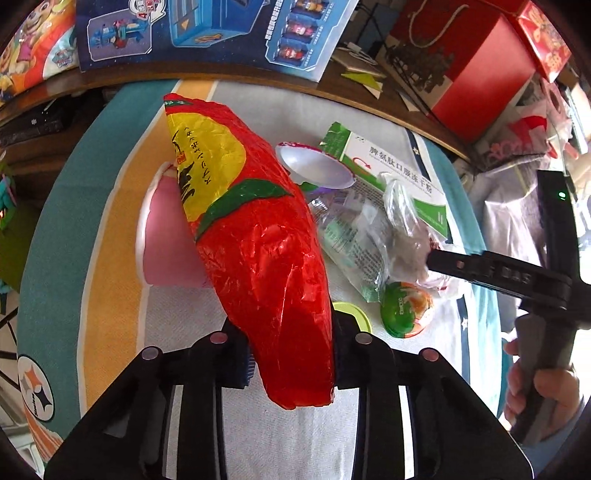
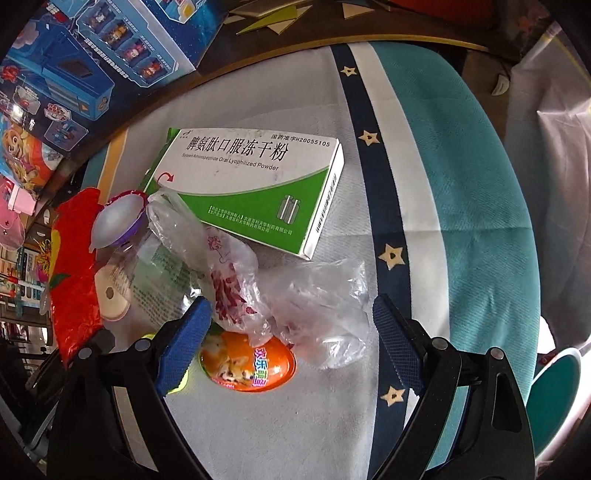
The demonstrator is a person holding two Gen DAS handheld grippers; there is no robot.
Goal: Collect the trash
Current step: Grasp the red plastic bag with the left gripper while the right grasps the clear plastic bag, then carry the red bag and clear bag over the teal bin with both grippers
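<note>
A patterned cloth (image 2: 303, 424), grey-white in the middle with teal, navy star-dotted and yellow bands, covers the tabletop and carries all the trash. Along its far edge leans a blue toy box (image 1: 207, 33) with cartoon figures, and to the right of that stands a red gift bag (image 1: 469, 70).

The biggest piece of trash is a red crinkled wrapper (image 1: 258, 236) with a yellow and green print. The left hand-held gripper (image 1: 291, 354) is clenched on its near end, pads pressing from both sides, and the wrapper stands up at a tilt over a pink round dish (image 1: 170, 240) lying behind it on the cloth.

Next comes a white and green medicine carton (image 2: 255, 181), flat on the cloth toward the far side. Just in front of it lies a clear plastic bag (image 2: 314, 302) with a reddish flower print, crumpled, overlapping a clear printed sachet (image 2: 155, 280).

The right hand-held gripper (image 2: 291, 328) hangs over that bag with its jaws released and wide apart (blue pads on either side of the bag, neither one visibly pressing it). In the left wrist view a person's hand (image 1: 543, 387) grips its handle.

Smaller still: an orange egg-shaped capsule (image 2: 247, 365) partly under the bag, and a white dome-shaped half shell (image 2: 114, 225) with a purple rim beside the carton's left end.
</note>
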